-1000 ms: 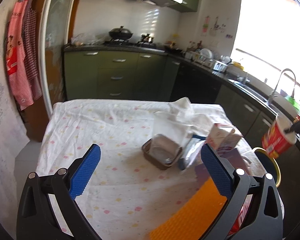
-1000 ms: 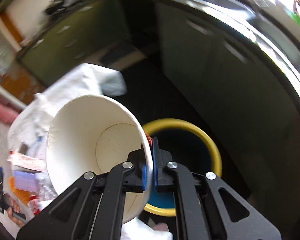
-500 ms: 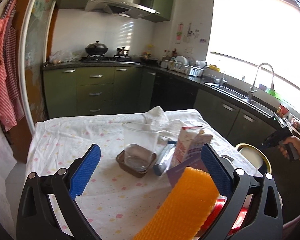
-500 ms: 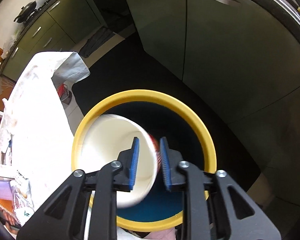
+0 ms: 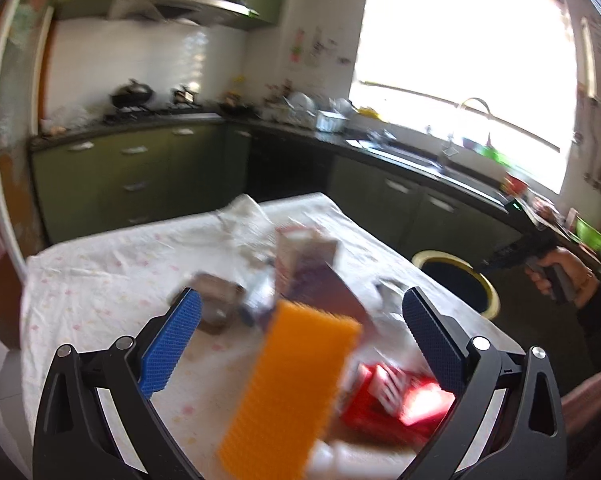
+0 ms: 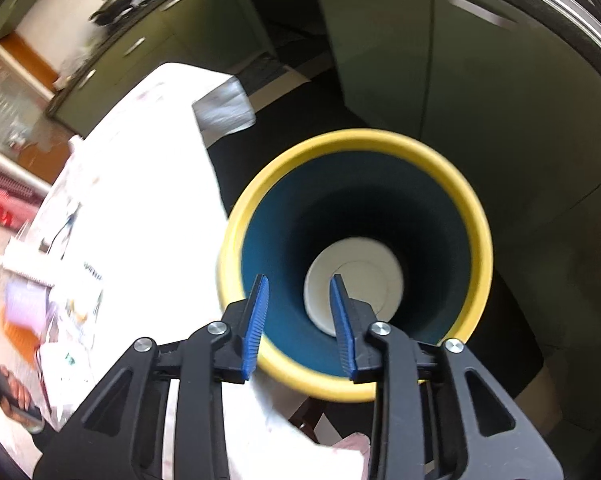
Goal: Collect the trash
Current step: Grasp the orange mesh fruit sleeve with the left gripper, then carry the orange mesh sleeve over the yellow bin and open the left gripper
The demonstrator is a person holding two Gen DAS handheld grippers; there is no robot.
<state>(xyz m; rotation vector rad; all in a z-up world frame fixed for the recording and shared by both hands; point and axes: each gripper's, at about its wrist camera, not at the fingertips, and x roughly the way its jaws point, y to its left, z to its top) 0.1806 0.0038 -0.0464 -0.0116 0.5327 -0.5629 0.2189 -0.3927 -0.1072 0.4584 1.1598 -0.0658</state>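
My right gripper (image 6: 298, 300) is open and empty above the yellow-rimmed blue bin (image 6: 456, 188). The white paper cup (image 6: 364, 272) lies at the bin's bottom. My left gripper (image 5: 300, 308) is open and empty over the table (image 5: 100, 280). An orange sponge (image 5: 288, 384), a red packet (image 5: 396, 396), a milk carton (image 5: 304, 252) and a brown tray (image 5: 216, 304) lie blurred on the cloth. The bin (image 5: 456, 276) stands beside the table's right edge. My right gripper (image 5: 516, 256) shows far right above it.
Green kitchen cabinets (image 5: 132, 176) and a counter with a sink (image 5: 428, 160) run behind and to the right. Cabinet doors (image 6: 480, 60) stand close behind the bin. The tablecloth corner (image 6: 224, 104) hangs near the bin.
My right gripper opened and the paper cup dropped to the bottom of the bin. My left gripper swung right and nearer the trash pile; its view is blurred.
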